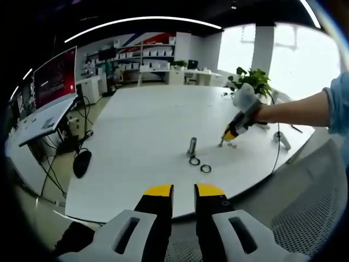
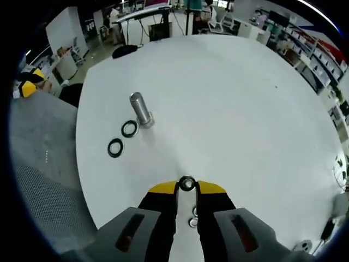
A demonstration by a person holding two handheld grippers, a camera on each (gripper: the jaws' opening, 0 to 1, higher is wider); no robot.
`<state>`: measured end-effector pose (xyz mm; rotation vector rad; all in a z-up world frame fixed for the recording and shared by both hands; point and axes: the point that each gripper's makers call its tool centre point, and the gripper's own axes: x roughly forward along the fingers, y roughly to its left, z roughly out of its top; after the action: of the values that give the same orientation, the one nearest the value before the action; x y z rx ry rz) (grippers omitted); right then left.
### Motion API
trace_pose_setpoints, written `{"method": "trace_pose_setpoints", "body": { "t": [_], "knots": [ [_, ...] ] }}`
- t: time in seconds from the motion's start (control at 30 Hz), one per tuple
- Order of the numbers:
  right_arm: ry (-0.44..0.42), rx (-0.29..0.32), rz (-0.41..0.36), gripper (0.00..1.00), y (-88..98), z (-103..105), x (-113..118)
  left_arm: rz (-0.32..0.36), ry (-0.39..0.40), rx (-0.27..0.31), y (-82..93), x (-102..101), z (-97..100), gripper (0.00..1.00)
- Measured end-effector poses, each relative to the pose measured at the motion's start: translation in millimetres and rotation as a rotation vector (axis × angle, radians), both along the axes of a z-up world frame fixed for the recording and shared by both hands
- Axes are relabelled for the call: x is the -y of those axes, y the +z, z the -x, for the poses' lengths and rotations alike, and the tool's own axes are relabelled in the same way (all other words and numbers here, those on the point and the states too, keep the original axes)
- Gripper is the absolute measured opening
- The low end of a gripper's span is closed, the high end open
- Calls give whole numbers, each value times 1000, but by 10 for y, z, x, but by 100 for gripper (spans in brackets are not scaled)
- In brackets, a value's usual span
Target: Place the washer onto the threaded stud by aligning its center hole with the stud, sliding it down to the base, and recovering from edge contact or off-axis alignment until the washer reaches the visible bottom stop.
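one threaded stud (image 2: 141, 110) stands upright on the white table (image 2: 234, 109), with two dark washers (image 2: 129, 129) lying flat just beside it at about seven o'clock. the right claw (image 2: 187, 184) is clamped on a third washer (image 2: 187, 183), with one more small ring (image 2: 193, 222) on the table beneath its jaws. the left claw (image 1: 184, 189) hangs slightly apart, holding nothing, off the table's near edge.

Light: bright, even; ceiling strip lamps (image 1: 147, 21), daylight from blown-out windows (image 1: 297, 54)
Glare: white table (image 2: 229, 103) washed out
Shadows: faint
Edges: strong fisheye curvature
Focus: soft, far room blurry
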<state>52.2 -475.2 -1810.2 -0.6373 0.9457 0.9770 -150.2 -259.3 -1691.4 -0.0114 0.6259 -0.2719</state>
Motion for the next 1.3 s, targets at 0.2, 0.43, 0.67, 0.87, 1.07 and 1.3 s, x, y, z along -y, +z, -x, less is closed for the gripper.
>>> {"method": "trace_pose_setpoints", "body": {
  "t": [0.2, 0.43, 0.67, 0.87, 1.07, 1.3],
  "knots": [
    [2, -10, 6, 14, -49, 24, 21, 0, 1, 0, 2, -2, -1, 13],
    [9, -18, 17, 13, -101, 80, 54, -3, -3, -1, 0, 0, -1, 12],
    [11, -26, 25, 13, -168, 91, 105, -4, 0, -2, -1, -6, -3, 12],
    [43, -19, 26, 14, -239, 87, 128, -4, 1, -2, -3, -8, -4, 12],
    [61, 6, 37, 17, -266, 46, 209, -4, -1, -3, -5, -6, -3, 12],
    [48, 23, 37, 19, -224, 72, 332, -4, -4, -3, -5, -1, -1, 12]
  ]
}}
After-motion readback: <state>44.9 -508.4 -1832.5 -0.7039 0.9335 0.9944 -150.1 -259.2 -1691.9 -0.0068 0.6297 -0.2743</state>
